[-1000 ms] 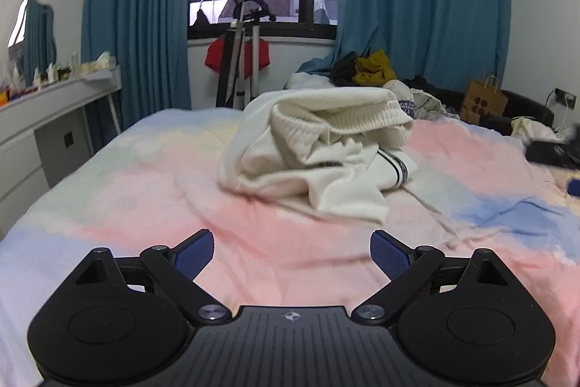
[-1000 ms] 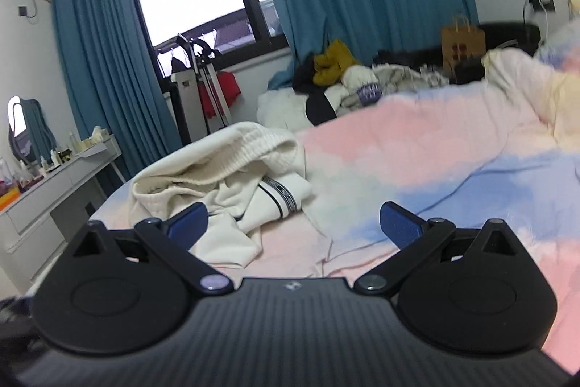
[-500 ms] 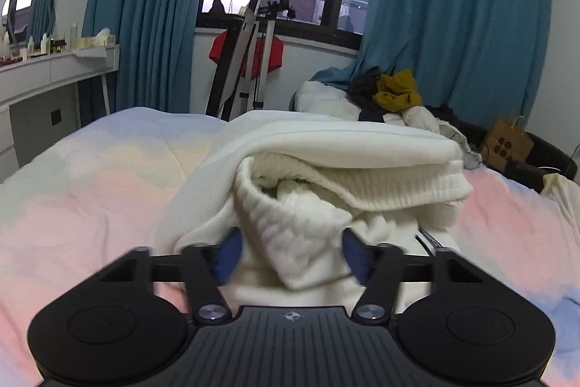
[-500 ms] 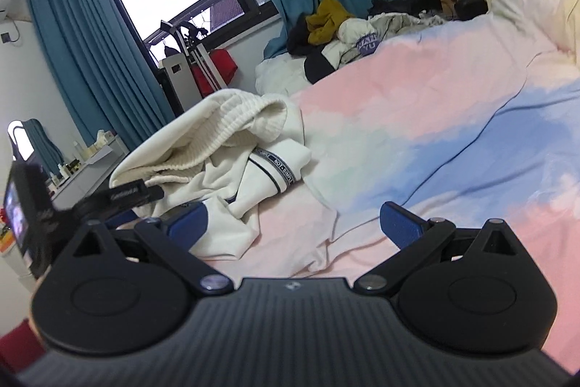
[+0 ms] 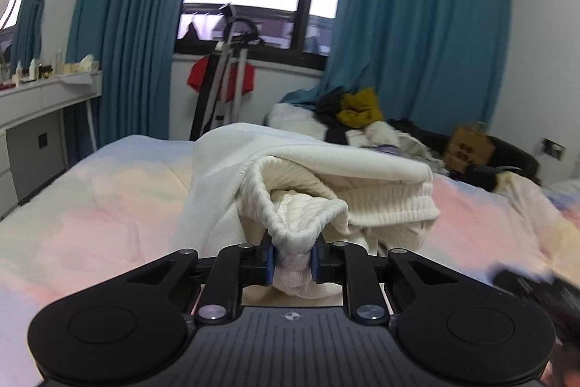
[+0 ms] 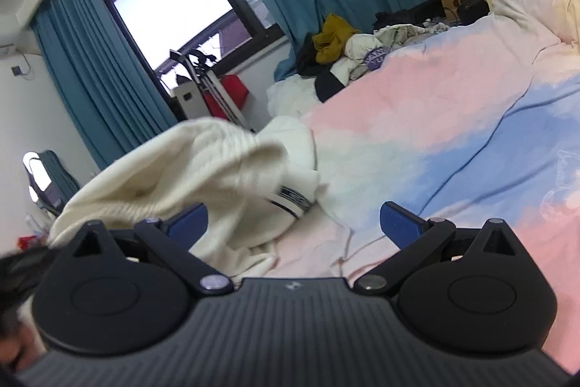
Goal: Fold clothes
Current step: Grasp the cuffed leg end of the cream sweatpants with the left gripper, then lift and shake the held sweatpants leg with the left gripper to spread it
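Left claw [image 5: 291, 260], closing, pinches a ribbed fold of the cream garment [image 5: 326, 176] heaped on the bed [image 5: 108, 205], apparently to lift it for folding; right claw [image 6: 293, 223] waits spread, empty.

The left gripper [image 5: 291, 264] reached the cream garment [image 5: 308, 184], its fingers [image 5: 269, 260] closing on a fold.

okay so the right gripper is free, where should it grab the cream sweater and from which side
Probably the ribbed hem, taken from the sweater's right side. That thick edge stands up off the bed as a free fold, so open jaws can slide around it. The left gripper is closing on a bunched ribbed edge at the near side, and the right gripper is open beside the heap, holding nothing.
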